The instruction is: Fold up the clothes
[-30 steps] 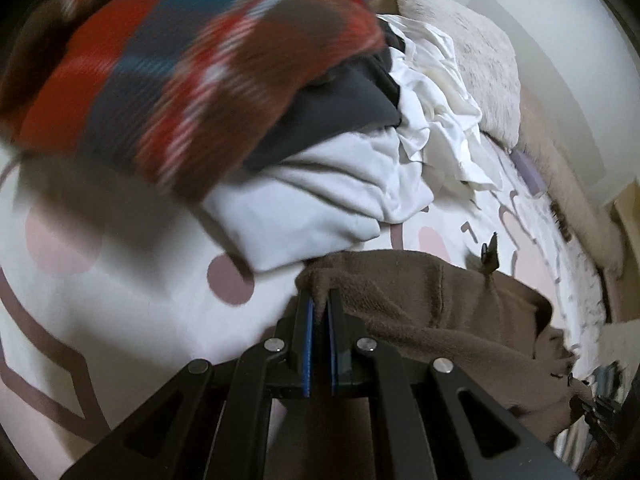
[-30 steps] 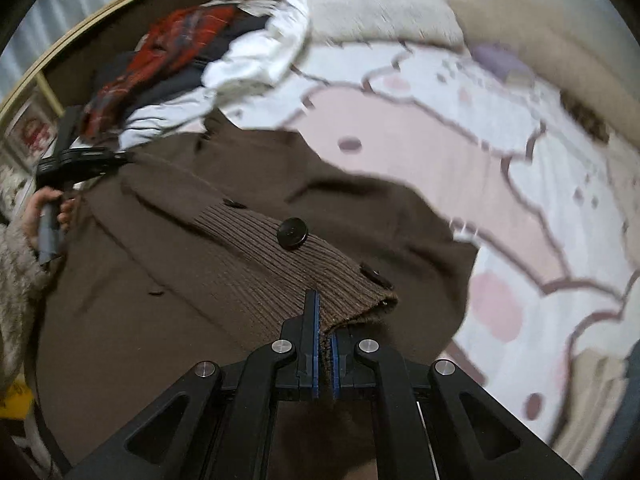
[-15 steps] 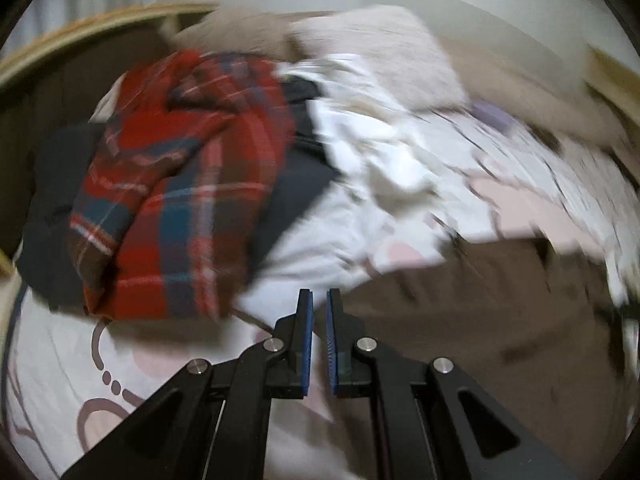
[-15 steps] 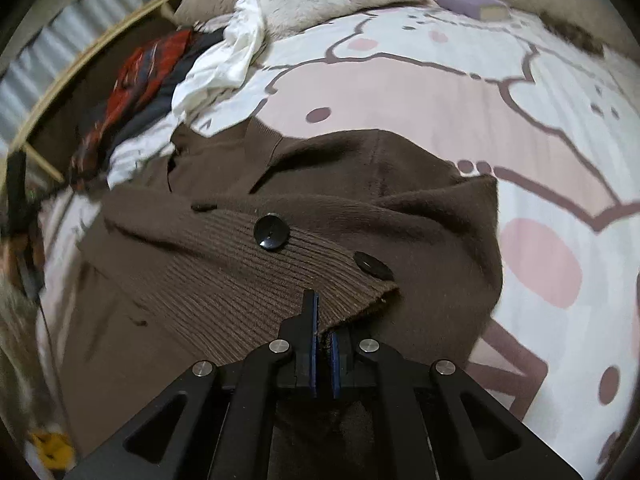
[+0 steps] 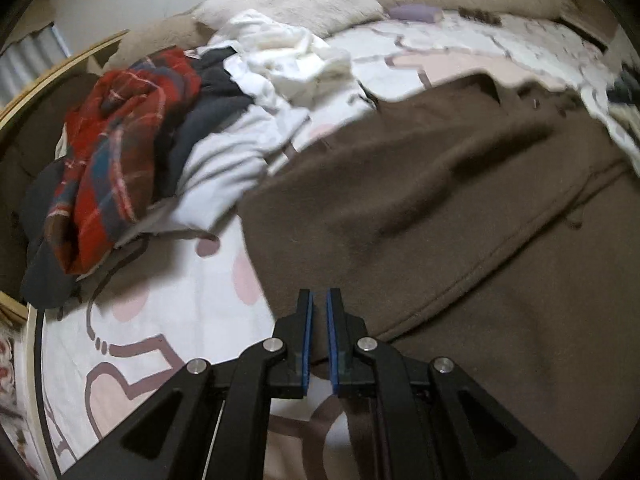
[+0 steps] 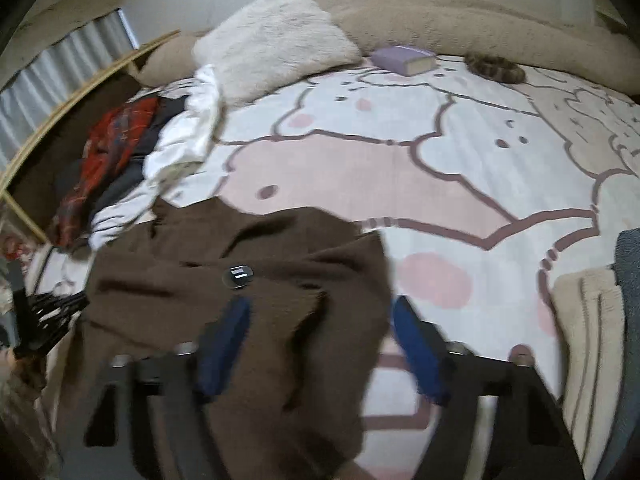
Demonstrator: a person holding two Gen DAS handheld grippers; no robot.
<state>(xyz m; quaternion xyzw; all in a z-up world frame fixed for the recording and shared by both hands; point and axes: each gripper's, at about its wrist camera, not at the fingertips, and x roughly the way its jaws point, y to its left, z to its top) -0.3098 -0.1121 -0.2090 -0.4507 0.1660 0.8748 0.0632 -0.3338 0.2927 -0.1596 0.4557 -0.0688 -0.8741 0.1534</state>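
Note:
A brown cardigan lies spread on the bed; it also shows in the right wrist view with a dark button on top. My left gripper is shut and empty, hovering over the cardigan's left edge. My right gripper is open, its blue pads on either side of the cardigan's folded part, which lies loose between them. The left gripper also shows at the left edge of the right wrist view.
A pile of clothes lies at the left: red plaid garment, dark garment, white garments. A fluffy pillow, a purple book, folded beige and blue items at the right. Patterned sheet.
My right gripper has opened and let go of the cardigan's ribbed edge. My left gripper, still shut, has pulled back and swung toward the cardigan's side.

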